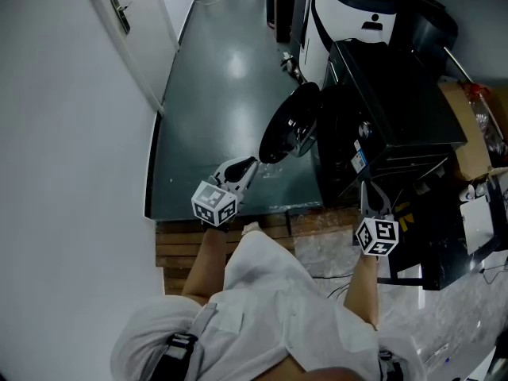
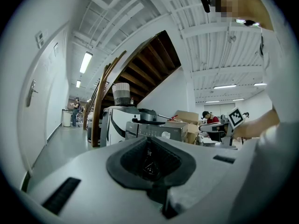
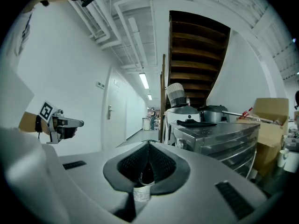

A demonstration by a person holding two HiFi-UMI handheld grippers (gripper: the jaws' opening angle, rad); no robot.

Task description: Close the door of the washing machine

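The washing machine (image 1: 389, 109) door (image 1: 287, 125) hangs wide open, so closing is all still ahead. The left claw (image 1: 249, 167) is near the door and the right claw (image 1: 372, 197) is further off, both pressed together and empty

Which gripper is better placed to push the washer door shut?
Left. The left gripper sits right by the open door; the right gripper is on the far side, at the washing machine.

Head view: from my head, steeply down and near, over my left gripper (image 1: 252, 165), right gripper (image 1: 370, 190) and the washing machine (image 1: 381, 125).
Left gripper view: low, level, along its jaws, toward the staircase (image 2: 140, 64).
Right gripper view: likewise, facing down the corridor (image 3: 135, 135).
Shared by the gripper views: staircase and washing machine; each catches the other gripper.
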